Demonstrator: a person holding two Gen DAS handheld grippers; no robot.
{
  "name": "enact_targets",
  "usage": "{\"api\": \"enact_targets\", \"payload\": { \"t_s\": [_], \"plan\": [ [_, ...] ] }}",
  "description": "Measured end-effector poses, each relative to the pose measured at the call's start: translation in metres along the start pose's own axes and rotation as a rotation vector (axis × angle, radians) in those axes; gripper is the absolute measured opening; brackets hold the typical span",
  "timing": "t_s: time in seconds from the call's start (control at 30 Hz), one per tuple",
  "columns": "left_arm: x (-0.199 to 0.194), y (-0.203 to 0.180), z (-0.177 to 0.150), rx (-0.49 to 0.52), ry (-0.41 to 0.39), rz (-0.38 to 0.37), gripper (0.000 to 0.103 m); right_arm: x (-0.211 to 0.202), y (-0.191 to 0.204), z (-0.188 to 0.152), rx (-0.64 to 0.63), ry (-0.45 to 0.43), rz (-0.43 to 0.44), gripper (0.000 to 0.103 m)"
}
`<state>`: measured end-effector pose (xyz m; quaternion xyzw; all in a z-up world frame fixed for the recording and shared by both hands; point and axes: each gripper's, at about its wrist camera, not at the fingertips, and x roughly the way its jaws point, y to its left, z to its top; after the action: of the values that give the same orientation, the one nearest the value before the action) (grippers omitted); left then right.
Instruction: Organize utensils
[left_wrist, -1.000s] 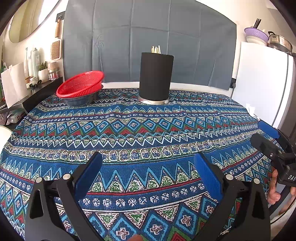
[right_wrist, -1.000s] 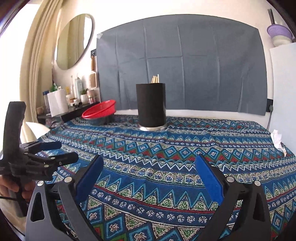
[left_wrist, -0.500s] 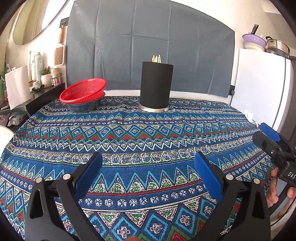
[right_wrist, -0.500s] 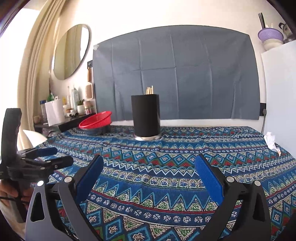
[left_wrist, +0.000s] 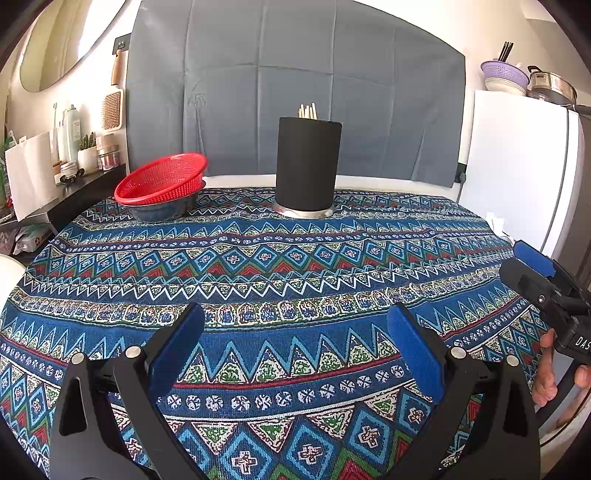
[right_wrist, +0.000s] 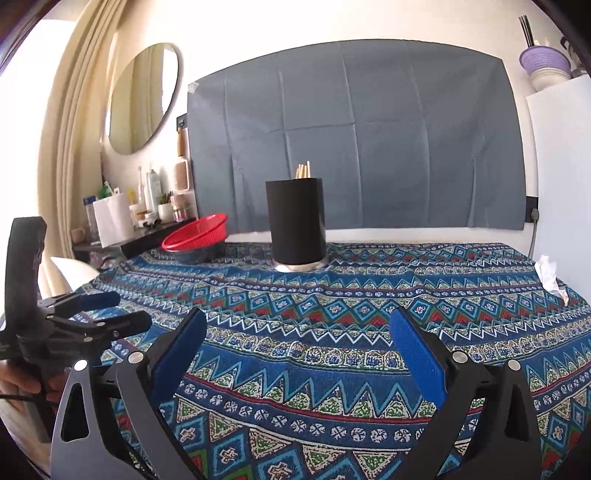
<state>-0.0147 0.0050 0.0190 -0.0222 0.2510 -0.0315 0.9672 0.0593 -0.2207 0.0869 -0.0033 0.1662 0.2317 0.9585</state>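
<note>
A black cylindrical utensil holder stands upright on a silver base at the far side of the table, with wooden stick tips poking above its rim. My left gripper hovers open over the near part of the patterned cloth, nothing between its blue pads. My right gripper is open too and holds nothing. In the right wrist view the left gripper shows at the left edge, held by a hand. In the left wrist view the right gripper shows at the right edge.
A red mesh colander sits in a dark bowl at the far left of the table. A crumpled white tissue lies at the right edge. A white fridge stands right; a cluttered shelf stands left.
Both grippers have pulled back and tilted up a little, so the holder and colander sit lower and smaller in the views. Both stay open and empty.
</note>
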Motion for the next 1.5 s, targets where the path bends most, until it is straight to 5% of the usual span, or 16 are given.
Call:
{"api": "enact_targets", "payload": {
  "t_s": [1.5],
  "plan": [
    [0.0027, 0.0026, -0.0004, 0.001, 0.02, 0.009, 0.097, 0.0015, 0.0053, -0.0007, -0.013, 0.006, 0.002, 0.095]
  ]
}}
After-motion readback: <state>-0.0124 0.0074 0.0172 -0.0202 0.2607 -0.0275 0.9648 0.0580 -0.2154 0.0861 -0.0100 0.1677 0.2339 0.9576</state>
